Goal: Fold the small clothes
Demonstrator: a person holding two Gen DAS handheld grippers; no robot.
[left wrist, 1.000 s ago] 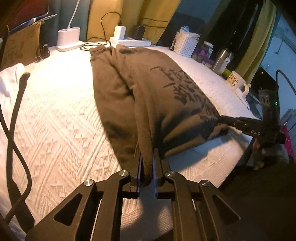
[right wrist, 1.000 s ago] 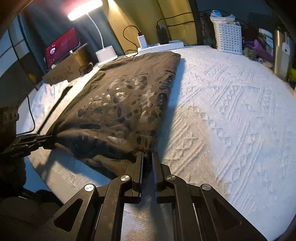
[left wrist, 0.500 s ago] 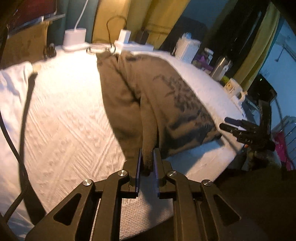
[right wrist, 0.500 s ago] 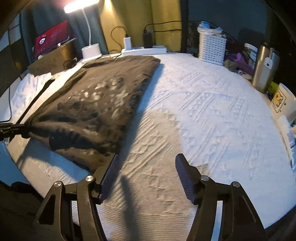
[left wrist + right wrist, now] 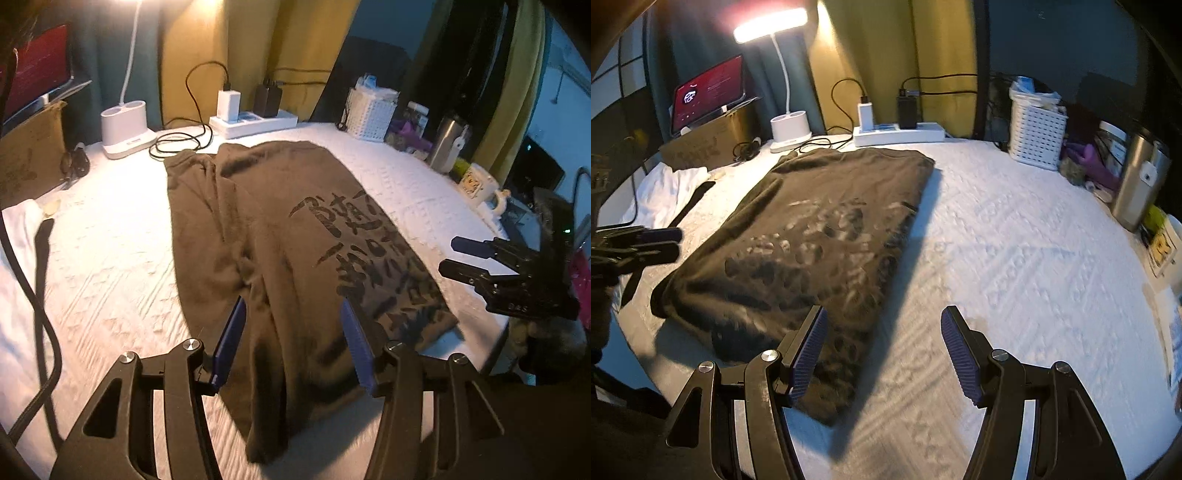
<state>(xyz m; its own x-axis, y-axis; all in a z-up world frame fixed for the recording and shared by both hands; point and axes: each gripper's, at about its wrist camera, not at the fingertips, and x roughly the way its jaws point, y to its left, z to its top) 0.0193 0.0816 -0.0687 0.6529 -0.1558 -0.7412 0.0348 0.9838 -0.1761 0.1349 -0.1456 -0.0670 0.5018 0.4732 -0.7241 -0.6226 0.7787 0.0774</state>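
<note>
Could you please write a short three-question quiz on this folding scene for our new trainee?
1. True or false: the left gripper is clamped on the brown shirt.
2. Multiple choice: the white basket stands A) on the shirt, B) at the far edge of the table, C) between the right gripper fingers.
3. Fill in: the lamp is switched ____.

Key: 1 false, both grippers are open; 2 B; 3 on.
</note>
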